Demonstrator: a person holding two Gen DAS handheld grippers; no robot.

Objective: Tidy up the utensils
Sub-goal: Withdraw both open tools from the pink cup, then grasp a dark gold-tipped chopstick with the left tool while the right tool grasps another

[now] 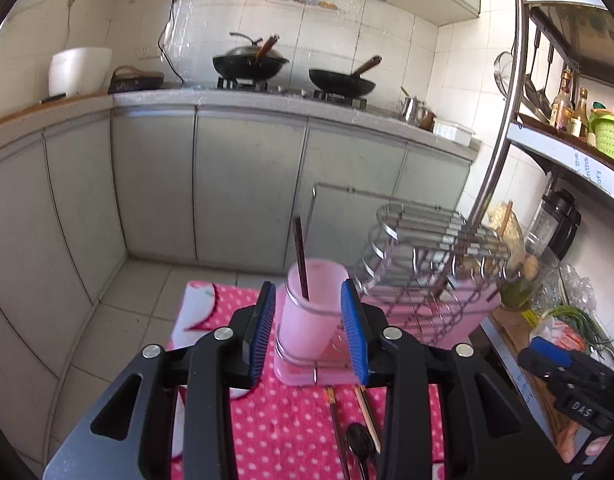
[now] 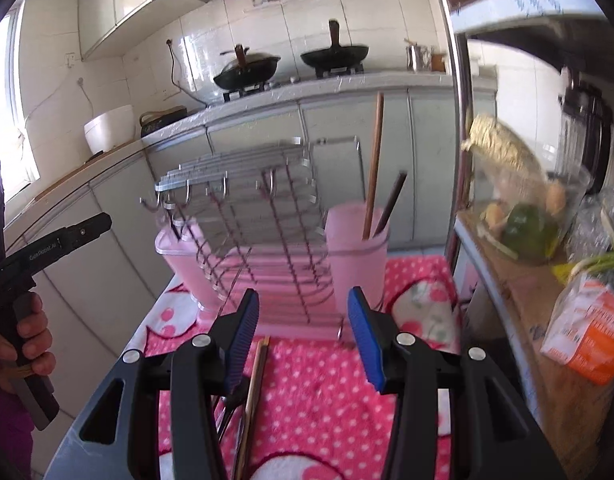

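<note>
Nearest the left camera, loose utensils are seen on the pink dotted cloth (image 1: 291,432) that covers the surface: 2 chopsticks (image 1: 335,420) and a dark spoon (image 1: 361,446), lying side by side below the tongs. They are presumably laid flat there so that each can be picked singly.

The left tongs (image 1: 308,326) are spread wide and nothing is gripped; the pink cup (image 1: 309,316) is framed between the blue pads, though whether it is touched cannot be told. 1 dark chopstick (image 1: 301,258) is seen standing in that cup, leaning on its rim, so sorting is judged to be partly done.

The right tongs (image 2: 303,336) are likewise released and empty, held above the cloth with more chopsticks (image 2: 254,392) lying beneath the left pad. Beyond them a wire rack (image 2: 263,216) is seen, blurred, with a pink cup (image 2: 357,256) at its right end holding 2 upright chopsticks (image 2: 374,168), and a pink container (image 2: 183,260) at its left. The cups are probably seated in the rack so that utensils stay vertical.

Farthest off, 2 woks (image 1: 249,62) are seen on the stove.
</note>
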